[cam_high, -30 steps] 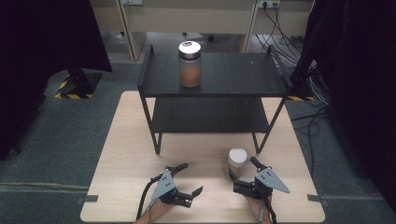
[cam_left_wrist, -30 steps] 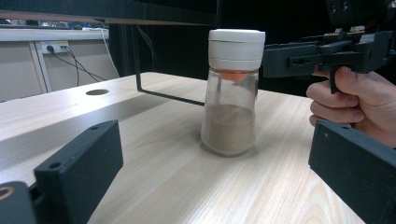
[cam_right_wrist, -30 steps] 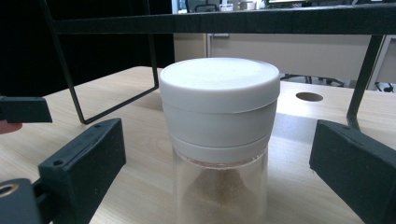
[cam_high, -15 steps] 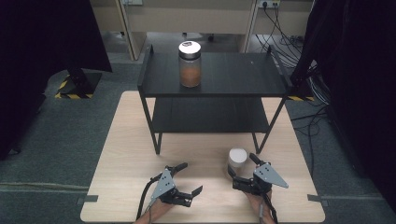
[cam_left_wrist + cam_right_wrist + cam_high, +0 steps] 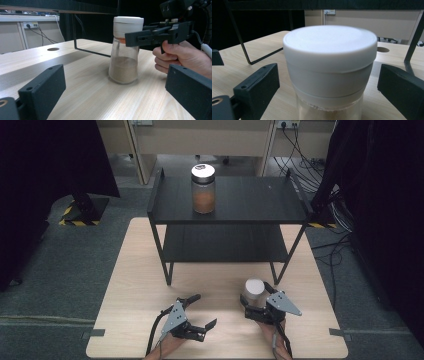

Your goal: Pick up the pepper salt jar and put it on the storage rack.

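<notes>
Straddling shaker [image 5: 329,72] — right claw [image 5: 253,306] spread wide.

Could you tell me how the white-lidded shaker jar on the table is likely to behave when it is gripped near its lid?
The shaker jar looks like smooth clear plastic or glass, so probably stiff and a bit slippery. It is roughly a third full of powder, so likely light and bottom-weighted. The right gripper brackets it high, jaws open; a push there could tip it.

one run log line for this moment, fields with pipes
right gripper: open, jaws either side of white-lidded jar, not closed | left gripper: open, idle on table | brown jar: on shelf top
</notes>
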`<state>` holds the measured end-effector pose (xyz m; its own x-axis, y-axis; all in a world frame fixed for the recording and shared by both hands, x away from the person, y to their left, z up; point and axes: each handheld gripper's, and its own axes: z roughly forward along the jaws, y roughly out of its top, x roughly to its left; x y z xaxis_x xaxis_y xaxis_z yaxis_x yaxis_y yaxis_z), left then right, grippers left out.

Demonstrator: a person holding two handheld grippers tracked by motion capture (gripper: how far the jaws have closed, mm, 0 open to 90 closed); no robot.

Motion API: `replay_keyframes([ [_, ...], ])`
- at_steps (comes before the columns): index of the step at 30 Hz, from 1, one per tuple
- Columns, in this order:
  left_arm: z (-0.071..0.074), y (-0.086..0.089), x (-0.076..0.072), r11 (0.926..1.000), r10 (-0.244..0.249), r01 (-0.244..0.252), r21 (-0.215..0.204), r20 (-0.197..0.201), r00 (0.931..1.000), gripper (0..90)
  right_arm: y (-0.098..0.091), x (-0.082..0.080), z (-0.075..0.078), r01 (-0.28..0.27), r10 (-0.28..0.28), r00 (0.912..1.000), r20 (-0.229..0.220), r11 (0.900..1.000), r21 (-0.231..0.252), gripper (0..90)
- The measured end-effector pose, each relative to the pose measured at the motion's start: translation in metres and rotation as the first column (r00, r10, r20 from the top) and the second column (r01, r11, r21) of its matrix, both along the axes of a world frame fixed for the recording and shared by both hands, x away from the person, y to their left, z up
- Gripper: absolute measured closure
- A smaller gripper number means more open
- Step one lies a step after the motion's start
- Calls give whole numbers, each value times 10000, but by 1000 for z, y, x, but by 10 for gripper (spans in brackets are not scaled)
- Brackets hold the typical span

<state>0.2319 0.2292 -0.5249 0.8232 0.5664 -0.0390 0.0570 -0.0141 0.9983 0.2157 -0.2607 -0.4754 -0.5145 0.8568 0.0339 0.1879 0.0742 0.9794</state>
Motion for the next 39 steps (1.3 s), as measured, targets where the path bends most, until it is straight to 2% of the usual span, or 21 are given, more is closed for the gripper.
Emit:
replay_keyframes([
  [12, 0, 0, 0, 10000, -21, 20, 55, 38, 10000, 26, -2, 3, -8, -108, 106, 9995, 311, 9999, 72, 177],
  [19, 0, 0, 0, 10000, -28, 27, 61, 50, 10000, 27, 0, 5, -7, -96, 99, 9996, 262, 9999, -110, 231],
  [25, 0, 0, -1, 10000, -19, 18, 76, 76, 10000, 27, -2, 5, -8, -278, 286, 9990, 350, 9994, -225, 344],
  [32, 0, -1, -1, 10000, -30, 29, 90, 108, 9999, 27, -1, 5, -5, -267, 281, 9990, 342, 9987, -424, 353],
  [39, 0, 0, -1, 10000, -30, 29, 79, 88, 10000, 28, -4, 7, -1, -495, 512, 9983, 280, 9972, -565, 355],
])
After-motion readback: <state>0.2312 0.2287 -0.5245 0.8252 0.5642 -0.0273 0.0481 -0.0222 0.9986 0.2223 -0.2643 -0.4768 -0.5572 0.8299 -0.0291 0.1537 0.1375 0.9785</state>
